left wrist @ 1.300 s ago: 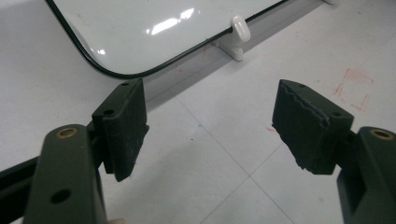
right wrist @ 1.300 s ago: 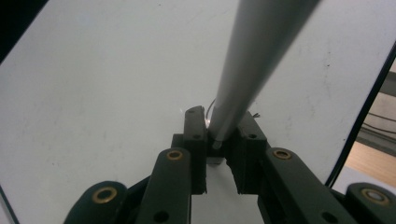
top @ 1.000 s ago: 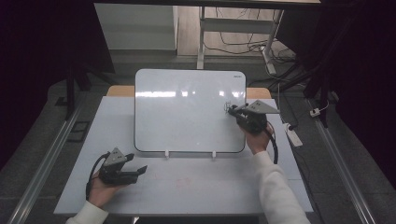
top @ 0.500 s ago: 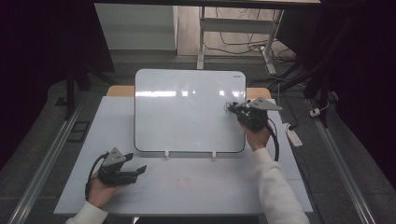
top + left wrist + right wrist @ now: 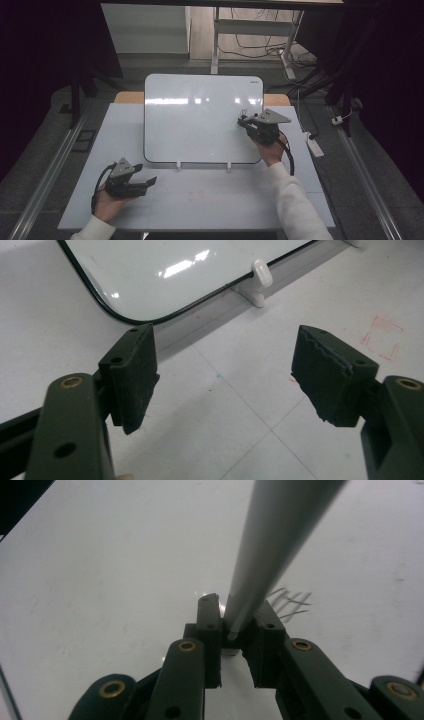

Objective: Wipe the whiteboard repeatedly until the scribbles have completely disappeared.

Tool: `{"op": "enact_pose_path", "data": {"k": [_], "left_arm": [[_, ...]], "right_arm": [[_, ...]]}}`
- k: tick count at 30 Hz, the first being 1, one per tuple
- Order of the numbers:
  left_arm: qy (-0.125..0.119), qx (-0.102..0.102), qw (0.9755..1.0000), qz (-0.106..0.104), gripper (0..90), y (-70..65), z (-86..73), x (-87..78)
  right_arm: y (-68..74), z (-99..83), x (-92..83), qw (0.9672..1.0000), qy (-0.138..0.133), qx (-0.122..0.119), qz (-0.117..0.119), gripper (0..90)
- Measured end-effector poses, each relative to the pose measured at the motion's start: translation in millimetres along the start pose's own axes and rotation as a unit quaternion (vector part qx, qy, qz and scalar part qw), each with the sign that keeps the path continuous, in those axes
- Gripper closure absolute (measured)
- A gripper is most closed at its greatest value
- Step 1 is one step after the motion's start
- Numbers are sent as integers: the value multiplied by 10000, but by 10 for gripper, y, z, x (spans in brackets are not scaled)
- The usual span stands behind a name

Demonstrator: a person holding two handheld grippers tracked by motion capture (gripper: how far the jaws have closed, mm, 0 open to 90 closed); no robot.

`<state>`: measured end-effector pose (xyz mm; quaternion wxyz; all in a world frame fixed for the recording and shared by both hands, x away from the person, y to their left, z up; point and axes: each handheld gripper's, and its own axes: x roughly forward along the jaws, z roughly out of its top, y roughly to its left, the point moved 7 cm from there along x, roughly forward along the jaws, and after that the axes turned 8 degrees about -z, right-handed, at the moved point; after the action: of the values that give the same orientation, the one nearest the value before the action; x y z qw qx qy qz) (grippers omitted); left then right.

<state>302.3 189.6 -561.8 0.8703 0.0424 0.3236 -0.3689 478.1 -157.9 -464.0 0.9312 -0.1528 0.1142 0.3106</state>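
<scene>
Grey and slim, the marker (image 5: pixel 270 555) is clamped between the closed jaws of the right gripper (image 5: pixel 243 120), which hovers over the right part of the whiteboard (image 5: pixel 200 130) propped on the table (image 5: pixel 210 195). A few thin grey strokes (image 5: pixel 290 602) show on the whiteboard just beyond that grip. Compared with a second ago, the right gripper sits almost where it was, so the writing seems to advance in tiny steps at most. Below the whiteboard's lower left corner, the left gripper (image 5: pixel 145 182) rests on the table, jaws wide apart and empty.
</scene>
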Motion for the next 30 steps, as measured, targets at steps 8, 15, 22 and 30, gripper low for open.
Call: {"op": "enact_pose_path", "data": {"k": [8, 15, 22, 30], "left_arm": [[-26, -23, 10000, 5, 272, 17, 2, -9], [-54, -10, 10000, 4, 272, -10, 7, -22], [-9, -18, 10000, -2, 272, 9, 0, -4], [-25, -25, 10000, 5, 272, 12, 3, -9]], "right_arm": [[-123, 61, 32, 9988, -110, 473, -44, 778], [-496, 214, 48, 9940, -345, 920, -476, 778], [-84, 141, 105, 9998, -67, 196, -49, 778], [-187, 217, 143, 9975, -204, 658, -154, 778]]}}
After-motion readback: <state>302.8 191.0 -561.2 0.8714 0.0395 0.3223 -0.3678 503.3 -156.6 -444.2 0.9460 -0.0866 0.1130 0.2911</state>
